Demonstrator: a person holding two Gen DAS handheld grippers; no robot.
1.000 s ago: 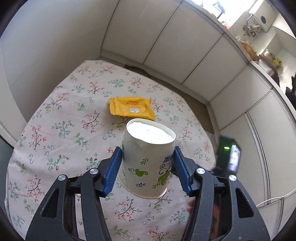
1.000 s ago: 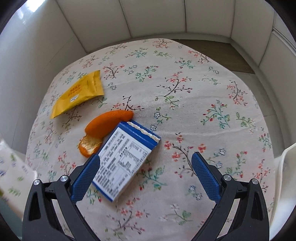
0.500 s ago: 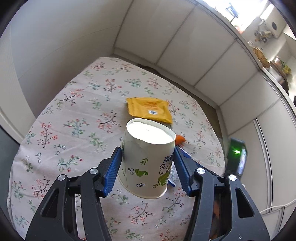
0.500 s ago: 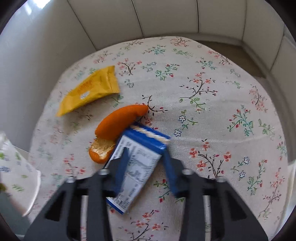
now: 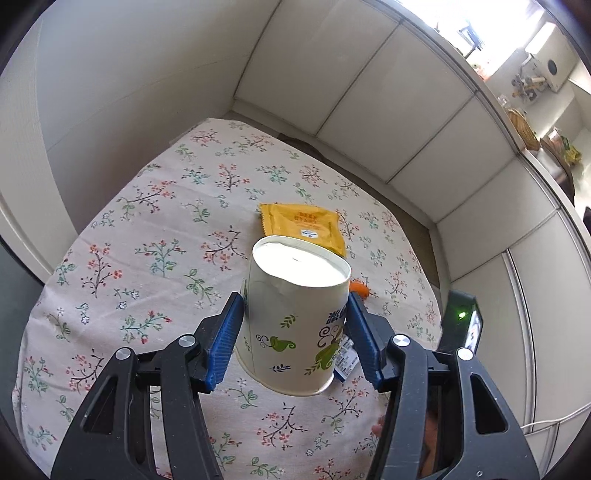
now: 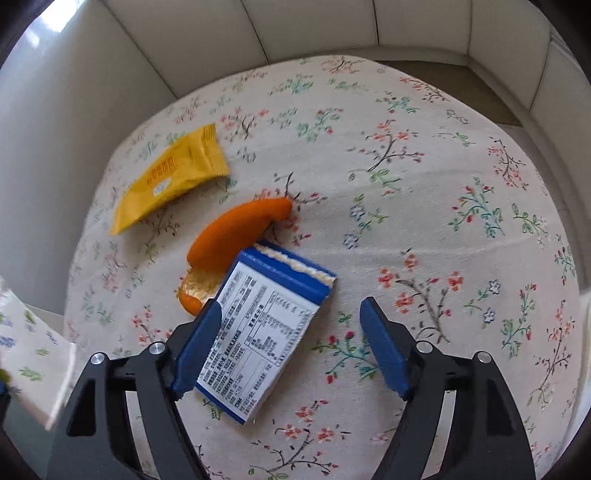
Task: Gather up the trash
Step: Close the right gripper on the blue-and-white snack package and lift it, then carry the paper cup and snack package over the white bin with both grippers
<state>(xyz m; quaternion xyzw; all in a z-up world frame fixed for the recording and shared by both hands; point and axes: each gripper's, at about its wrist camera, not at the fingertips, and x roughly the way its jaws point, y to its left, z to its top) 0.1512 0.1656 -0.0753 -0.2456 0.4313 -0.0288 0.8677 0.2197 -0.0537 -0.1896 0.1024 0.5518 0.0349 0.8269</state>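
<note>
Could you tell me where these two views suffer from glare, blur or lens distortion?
Left wrist view: window glare blows out the top right; fisheye bends the wall panels; paper cup sharp. Right wrist view: the paper cup at the left edge is smeared by blur; blue carton label readable, tablecloth bulges.

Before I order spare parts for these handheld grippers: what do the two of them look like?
Both look alike. The left gripper and right gripper each have two black, angular arms with open triangular cut-outs and round silver bolt heads at the joints. Each arm ends in a long blue finger pad; the left's pads show fine ribbing. No cables or sleeves are visible.
</note>
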